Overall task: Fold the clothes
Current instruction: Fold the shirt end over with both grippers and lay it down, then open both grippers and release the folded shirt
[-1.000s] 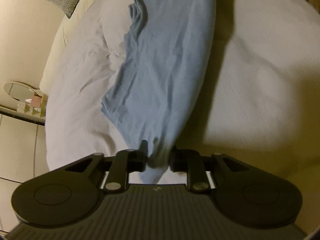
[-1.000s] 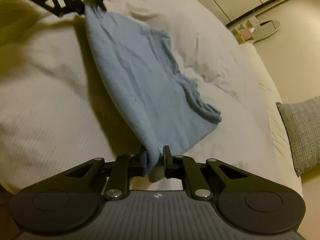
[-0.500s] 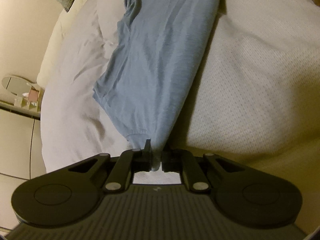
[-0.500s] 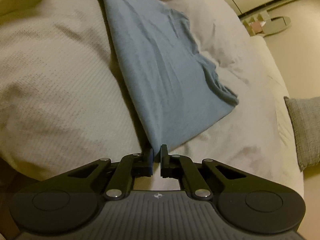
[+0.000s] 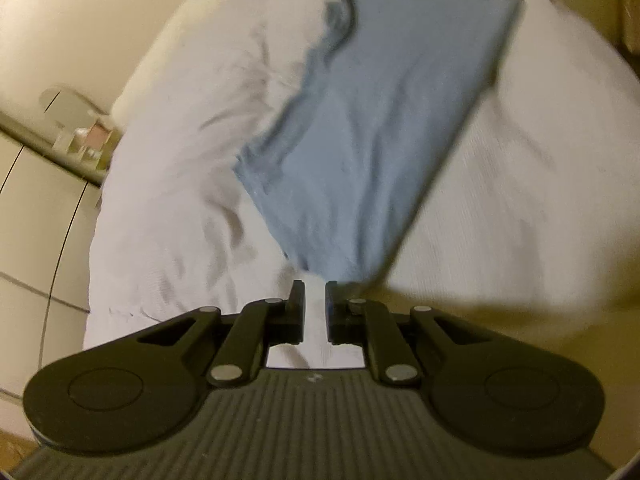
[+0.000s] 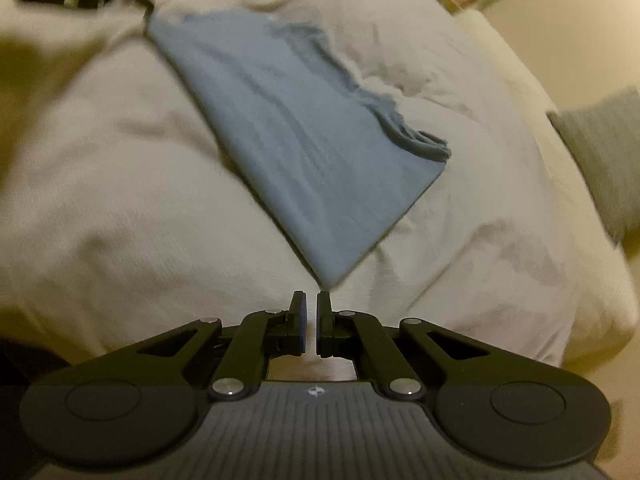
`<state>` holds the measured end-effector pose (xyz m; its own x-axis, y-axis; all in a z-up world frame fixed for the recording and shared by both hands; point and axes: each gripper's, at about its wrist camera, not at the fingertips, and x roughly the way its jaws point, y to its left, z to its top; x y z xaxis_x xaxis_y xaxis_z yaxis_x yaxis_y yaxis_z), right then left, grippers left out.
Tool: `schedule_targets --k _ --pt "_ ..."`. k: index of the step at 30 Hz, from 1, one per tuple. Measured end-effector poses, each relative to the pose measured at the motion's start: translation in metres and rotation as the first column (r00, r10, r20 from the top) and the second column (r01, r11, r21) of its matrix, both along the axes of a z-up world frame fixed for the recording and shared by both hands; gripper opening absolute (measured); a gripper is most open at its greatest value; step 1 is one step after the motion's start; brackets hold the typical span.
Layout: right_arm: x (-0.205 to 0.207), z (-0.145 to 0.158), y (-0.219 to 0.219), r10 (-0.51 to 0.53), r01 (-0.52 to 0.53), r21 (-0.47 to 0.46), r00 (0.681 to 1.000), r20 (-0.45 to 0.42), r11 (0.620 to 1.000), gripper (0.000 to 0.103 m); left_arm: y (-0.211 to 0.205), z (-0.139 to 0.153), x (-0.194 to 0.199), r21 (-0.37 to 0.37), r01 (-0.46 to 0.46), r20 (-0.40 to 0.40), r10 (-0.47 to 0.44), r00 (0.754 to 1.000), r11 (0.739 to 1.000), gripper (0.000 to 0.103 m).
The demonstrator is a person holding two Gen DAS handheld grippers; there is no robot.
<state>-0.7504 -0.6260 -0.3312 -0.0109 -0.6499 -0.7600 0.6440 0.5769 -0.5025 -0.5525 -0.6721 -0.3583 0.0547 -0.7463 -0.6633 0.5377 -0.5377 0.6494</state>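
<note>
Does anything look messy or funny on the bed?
A little. The folded light-blue cotton shirt lies crooked across the white quilted duvet, and its far edge is bunched and rumpled, not flat. The duvet beside it is creased too. Both black grippers, left and right, hold nothing.

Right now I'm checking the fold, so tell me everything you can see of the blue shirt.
The blue shirt is a soft, knit-looking garment, folded into a long strip and lying flat on the white bedding. One long edge is straight; the other is rumpled, with a bunched sleeve or collar. Neither gripper holds it: the right gripper and left gripper sit just off its corners, jaws slightly parted and empty. The picture is blurred.
</note>
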Motion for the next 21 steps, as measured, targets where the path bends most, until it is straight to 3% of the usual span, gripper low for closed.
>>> schedule_targets --k 3,7,13,15,18,21 --pt "0.009 0.013 -0.008 -0.042 0.042 -0.003 0.993 0.107 0.999 0.000 -0.005 -0.002 -0.005 0.013 -0.033 -0.031 0.033 0.999 0.999 0.009" --pt "0.014 0.018 -0.039 -0.139 0.133 0.038 0.959 0.246 0.990 0.003 -0.011 -0.005 -0.011 0.033 -0.076 -0.072 0.078 0.994 0.997 0.011" --pt "-0.008 -0.007 -0.077 -0.330 0.286 0.177 0.889 0.319 0.942 0.003 -0.019 -0.009 -0.019 0.059 -0.136 -0.128 0.142 0.981 0.989 0.011" --pt "-0.014 -0.008 -0.070 -0.334 0.292 0.174 0.887 0.319 0.941 0.004 -0.014 -0.006 -0.015 0.060 -0.162 -0.154 0.170 0.973 0.985 0.011" --pt "-0.022 -0.002 -0.057 -0.354 0.314 0.166 0.871 0.342 0.935 0.009 -0.010 0.001 -0.005 0.070 -0.232 -0.221 0.242 0.945 0.970 0.013" --pt "-0.028 0.008 -0.045 -0.409 0.367 0.181 0.809 0.422 0.912 0.011 -0.004 0.007 0.006 0.082 -0.304 -0.314 0.314 0.896 0.949 0.018"
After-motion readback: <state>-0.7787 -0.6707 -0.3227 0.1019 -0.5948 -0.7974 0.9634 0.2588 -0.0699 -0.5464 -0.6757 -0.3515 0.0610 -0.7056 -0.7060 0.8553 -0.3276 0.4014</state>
